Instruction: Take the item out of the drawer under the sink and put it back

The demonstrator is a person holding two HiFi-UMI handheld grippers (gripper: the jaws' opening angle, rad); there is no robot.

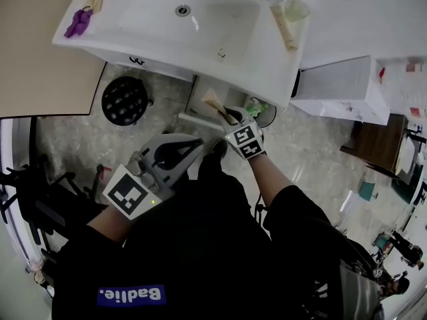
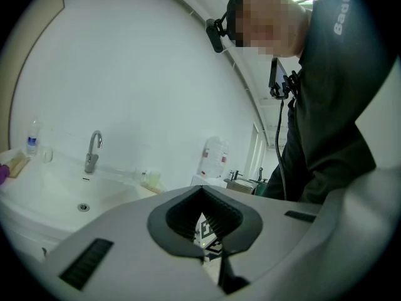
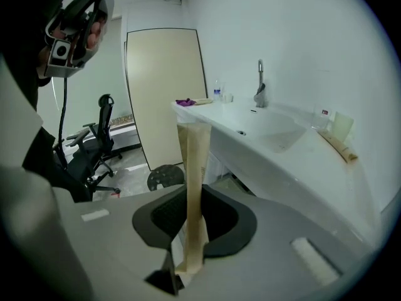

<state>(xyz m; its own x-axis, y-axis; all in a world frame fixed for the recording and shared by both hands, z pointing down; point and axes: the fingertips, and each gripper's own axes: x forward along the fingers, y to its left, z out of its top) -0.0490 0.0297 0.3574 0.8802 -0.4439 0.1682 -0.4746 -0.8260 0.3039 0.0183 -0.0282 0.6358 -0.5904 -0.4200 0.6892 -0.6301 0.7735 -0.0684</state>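
Observation:
A long flat tan packet (image 3: 193, 180) stands upright between the jaws of my right gripper (image 3: 182, 265), which is shut on its lower end. In the head view the same packet (image 1: 215, 103) sticks out of the right gripper (image 1: 230, 117) just below the front rim of the white sink (image 1: 167, 49). The cabinet front under the sink (image 1: 197, 97) is mostly hidden by the rim, so I cannot make out a drawer. My left gripper (image 1: 199, 142) hangs lower left of the right one. Its jaws (image 2: 213, 265) meet at the tips with nothing in them.
A tan tube (image 1: 283, 29) and a cup (image 1: 295, 9) lie at the sink's right end, a purple object (image 1: 79, 22) at its left. A black round stool (image 1: 125, 100) and a small bin (image 1: 259, 111) stand on the floor. A white cabinet (image 1: 340, 89) is at the right.

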